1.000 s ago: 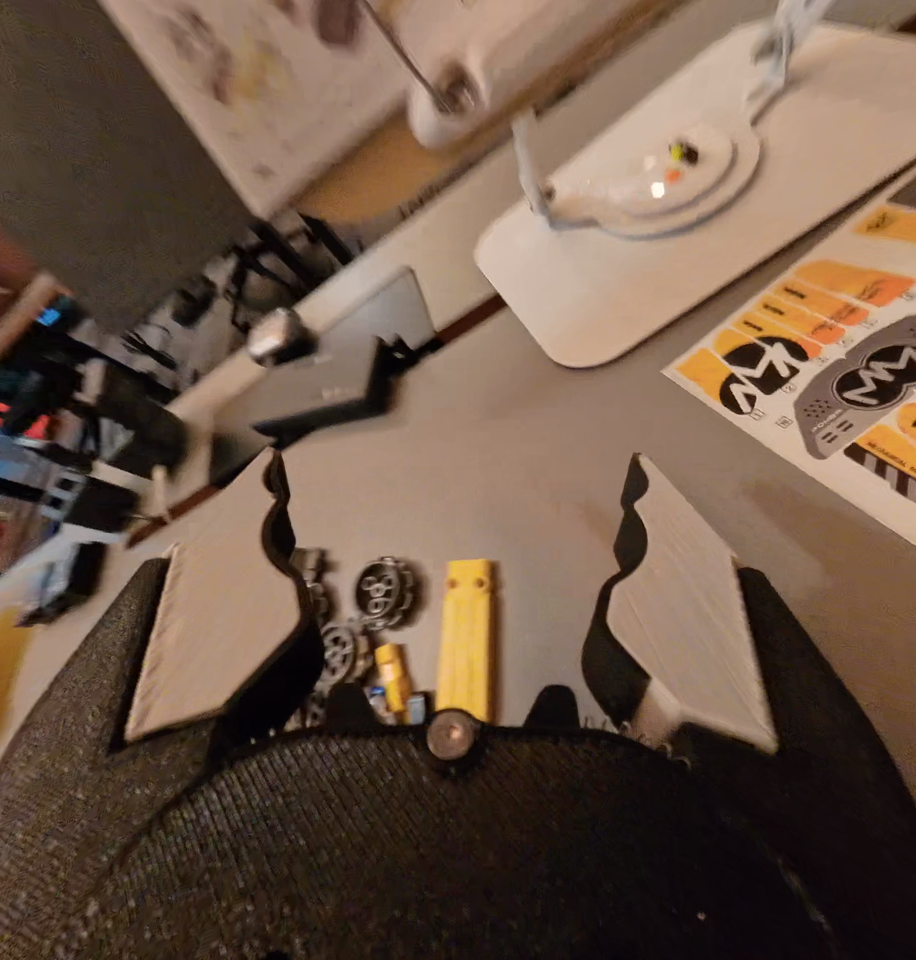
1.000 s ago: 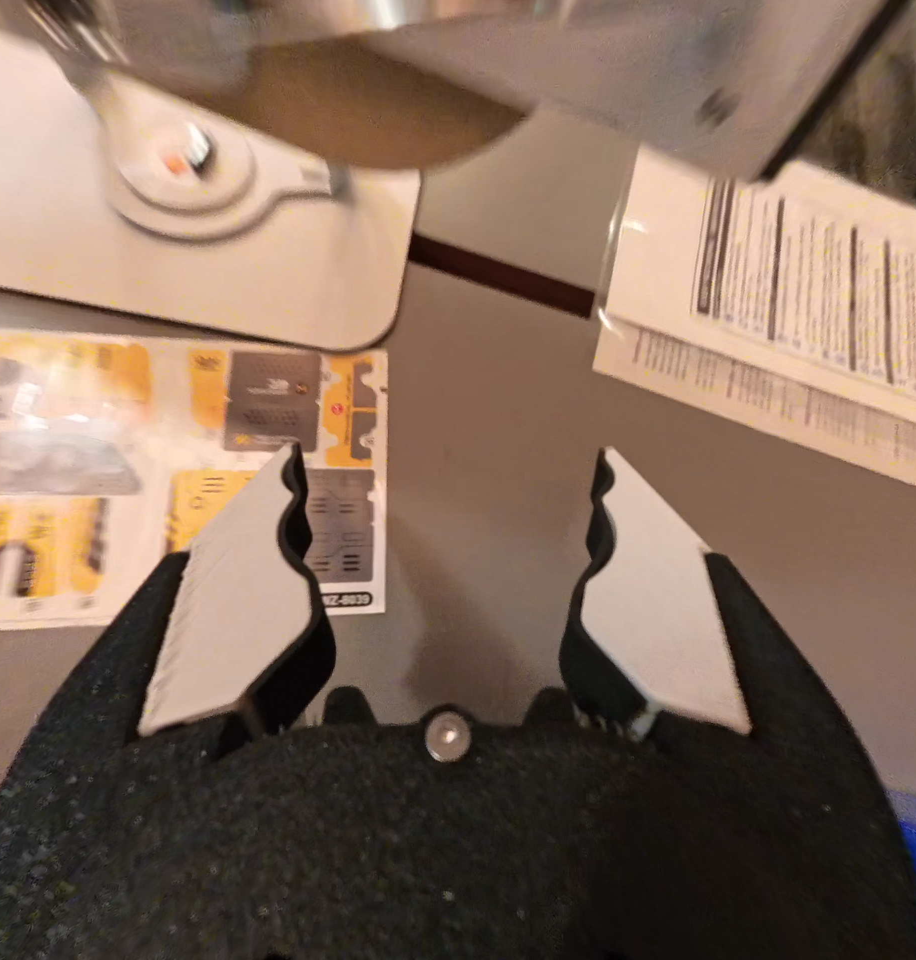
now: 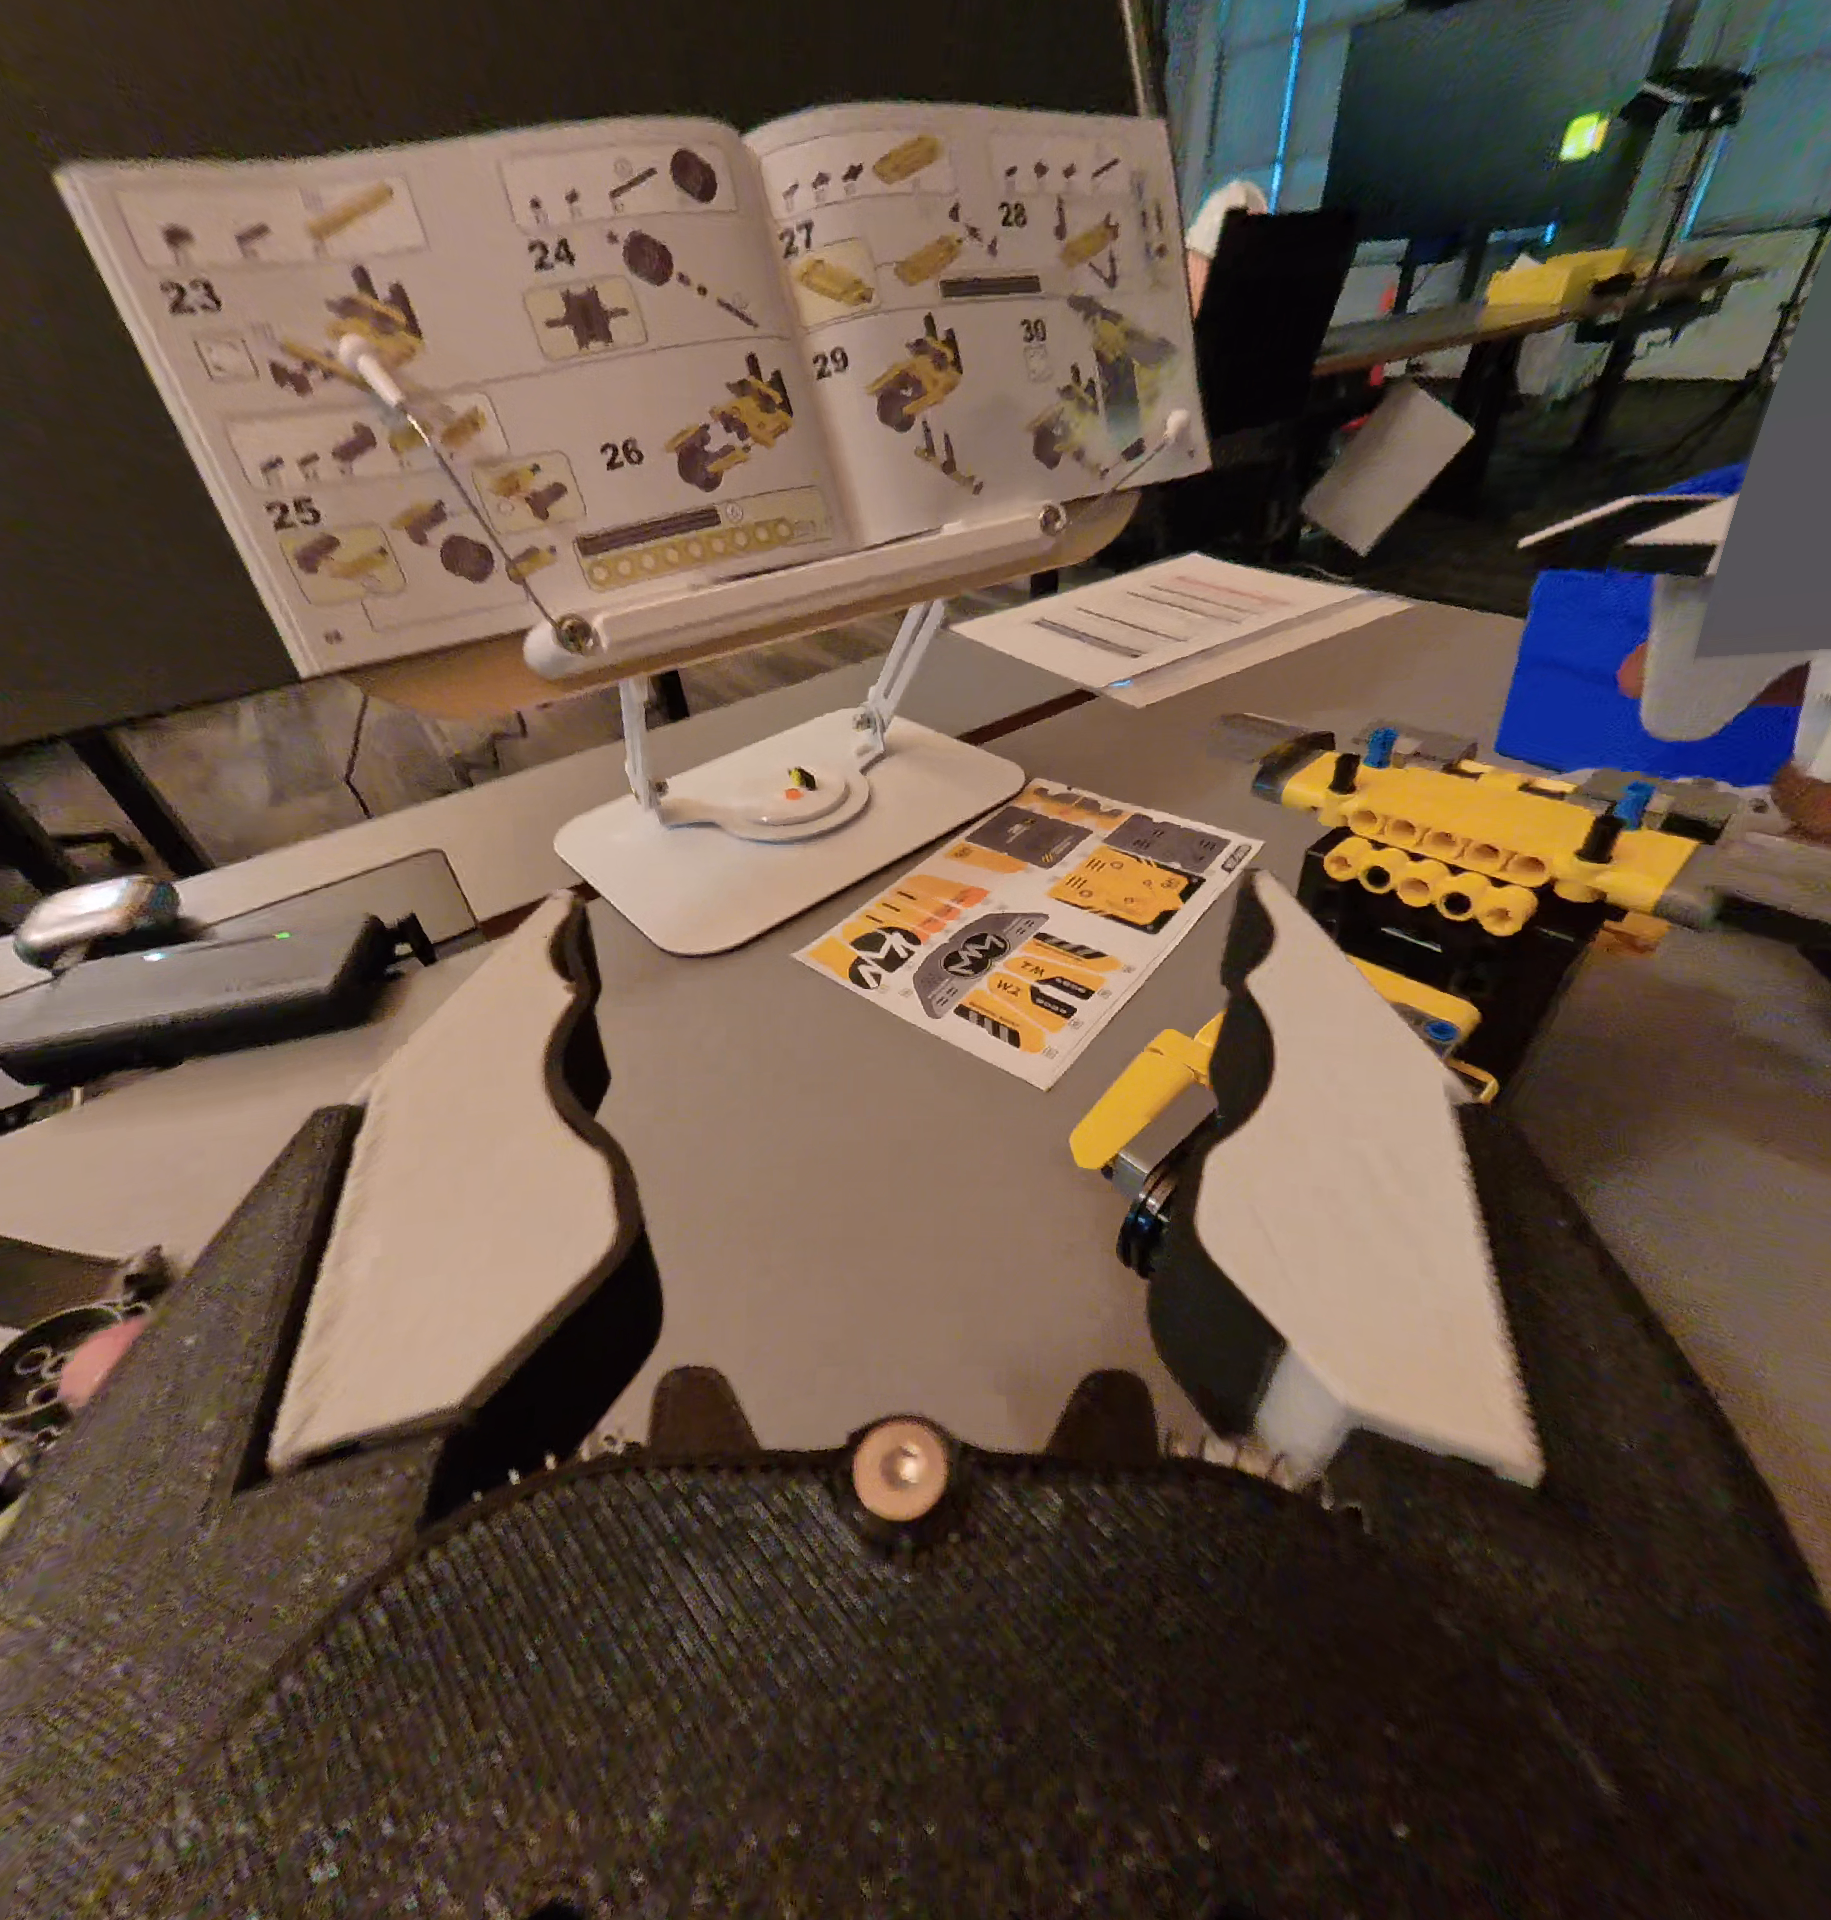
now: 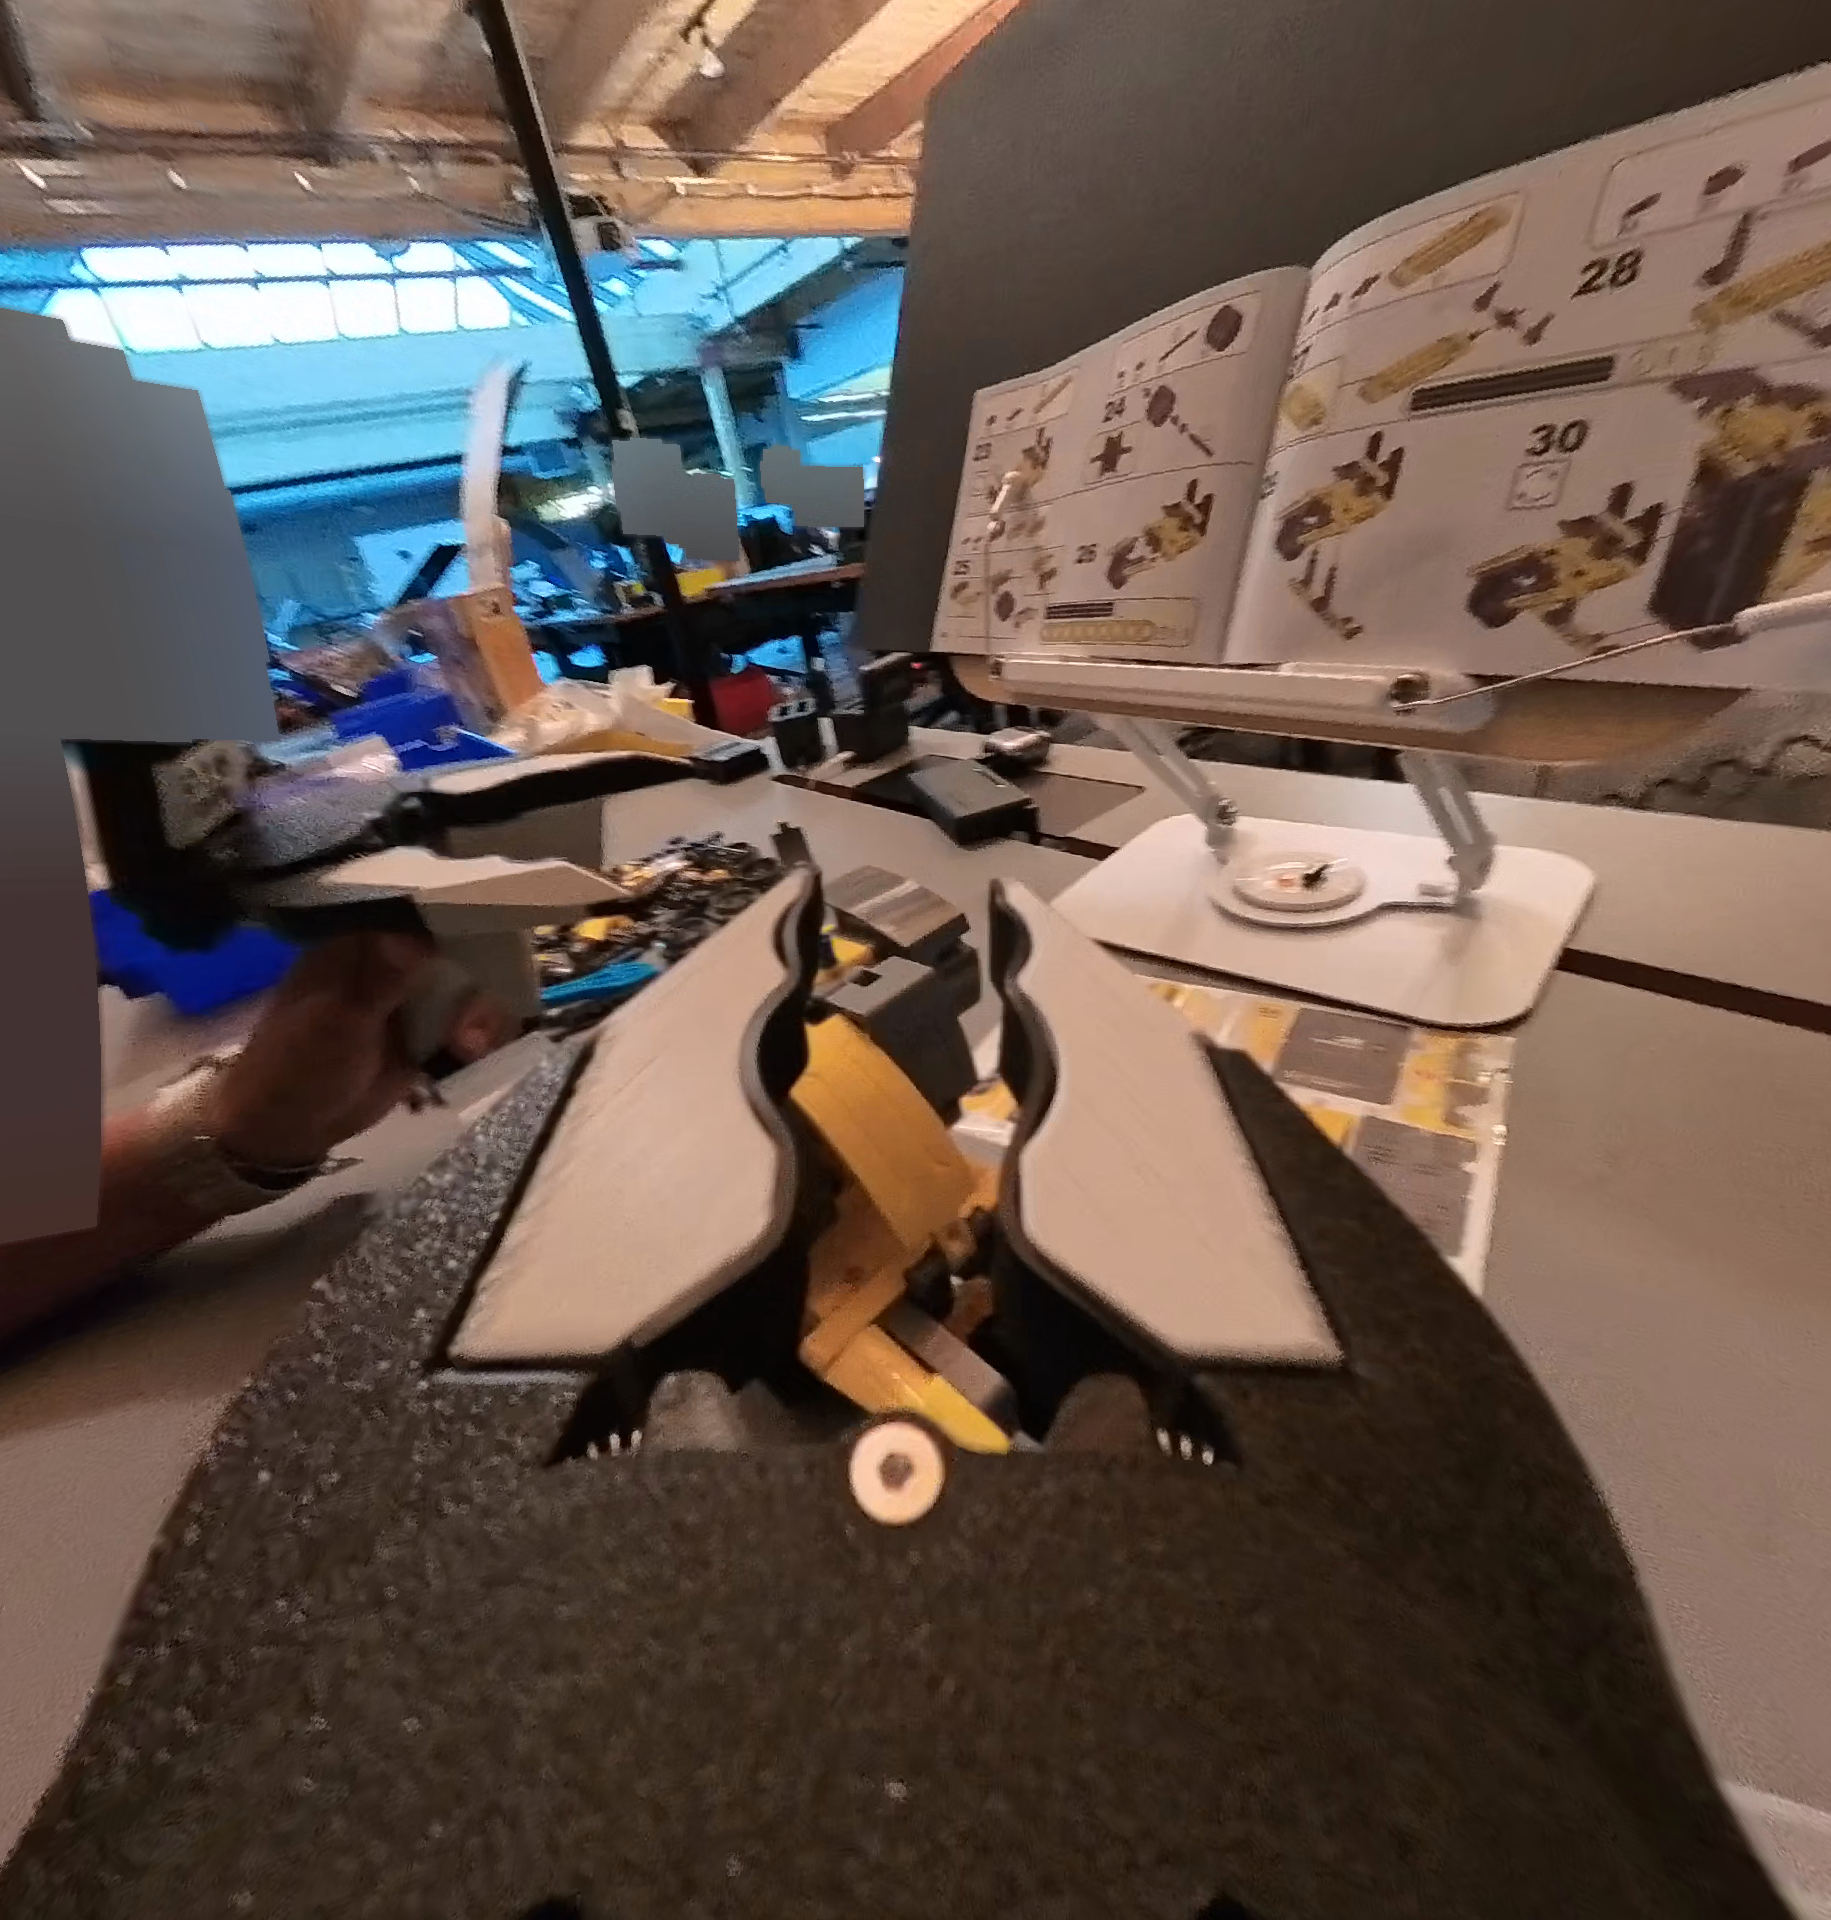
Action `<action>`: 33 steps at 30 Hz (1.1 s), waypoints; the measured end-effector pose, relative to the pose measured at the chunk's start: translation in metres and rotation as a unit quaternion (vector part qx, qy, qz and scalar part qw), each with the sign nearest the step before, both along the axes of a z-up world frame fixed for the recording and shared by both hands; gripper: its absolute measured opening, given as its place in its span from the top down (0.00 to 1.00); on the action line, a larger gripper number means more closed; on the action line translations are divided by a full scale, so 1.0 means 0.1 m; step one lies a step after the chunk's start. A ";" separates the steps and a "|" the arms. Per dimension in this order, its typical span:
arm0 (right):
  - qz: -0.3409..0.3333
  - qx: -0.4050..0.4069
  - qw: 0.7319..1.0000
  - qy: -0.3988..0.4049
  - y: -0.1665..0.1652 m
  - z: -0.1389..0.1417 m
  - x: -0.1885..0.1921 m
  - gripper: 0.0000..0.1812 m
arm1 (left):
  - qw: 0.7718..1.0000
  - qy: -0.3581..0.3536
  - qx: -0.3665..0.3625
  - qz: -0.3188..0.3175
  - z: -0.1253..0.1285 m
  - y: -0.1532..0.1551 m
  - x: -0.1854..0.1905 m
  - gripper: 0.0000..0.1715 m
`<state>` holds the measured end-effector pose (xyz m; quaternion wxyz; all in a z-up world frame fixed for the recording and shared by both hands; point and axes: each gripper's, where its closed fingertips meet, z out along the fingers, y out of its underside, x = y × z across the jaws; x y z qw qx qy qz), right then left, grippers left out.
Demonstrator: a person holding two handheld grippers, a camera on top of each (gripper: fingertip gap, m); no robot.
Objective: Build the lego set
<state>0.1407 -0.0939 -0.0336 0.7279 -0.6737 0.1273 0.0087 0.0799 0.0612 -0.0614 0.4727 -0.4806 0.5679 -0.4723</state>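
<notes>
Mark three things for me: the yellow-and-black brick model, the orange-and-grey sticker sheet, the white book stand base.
yellow-and-black brick model point(image 3: 1430, 883), left wrist view, on its yellow holed beam.
orange-and-grey sticker sheet point(image 3: 1036, 935), left wrist view, middle of the sheet.
white book stand base point(image 4: 1347, 935), right wrist view, flat plate in front of the round pivot.

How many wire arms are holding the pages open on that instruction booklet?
2. One wire arm crosses the booklet's left page; the other rests near the right page's outer edge. None seems hidden.
</notes>
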 end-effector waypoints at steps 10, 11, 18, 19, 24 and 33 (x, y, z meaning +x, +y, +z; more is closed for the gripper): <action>0.006 0.031 0.999 0.009 -0.06 -0.12 0.17 0.78 | 0.992 0.092 -0.050 -0.064 -0.31 -0.02 -0.02 0.81; 0.009 0.030 0.999 0.017 -0.05 -0.16 0.18 0.77 | 0.987 0.114 -0.079 -0.086 -0.39 -0.06 -0.02 0.81; 0.001 -0.025 0.999 0.029 0.00 -0.44 0.32 0.75 | 0.948 0.124 -0.248 -0.159 -0.41 -0.12 -0.03 0.81; 0.007 -0.020 0.999 0.041 0.00 -0.44 0.31 0.74 | 0.943 0.119 -0.260 -0.170 -0.39 -0.13 -0.04 0.78; 0.009 -0.001 0.998 0.062 -0.04 -0.36 0.33 0.74 | 0.898 0.090 -0.332 -0.274 -0.16 -0.40 -0.17 0.64; -0.030 -0.006 0.999 0.039 -0.12 -0.23 0.38 0.75 | 0.924 0.101 -0.261 -0.259 -0.30 -0.43 -0.15 0.64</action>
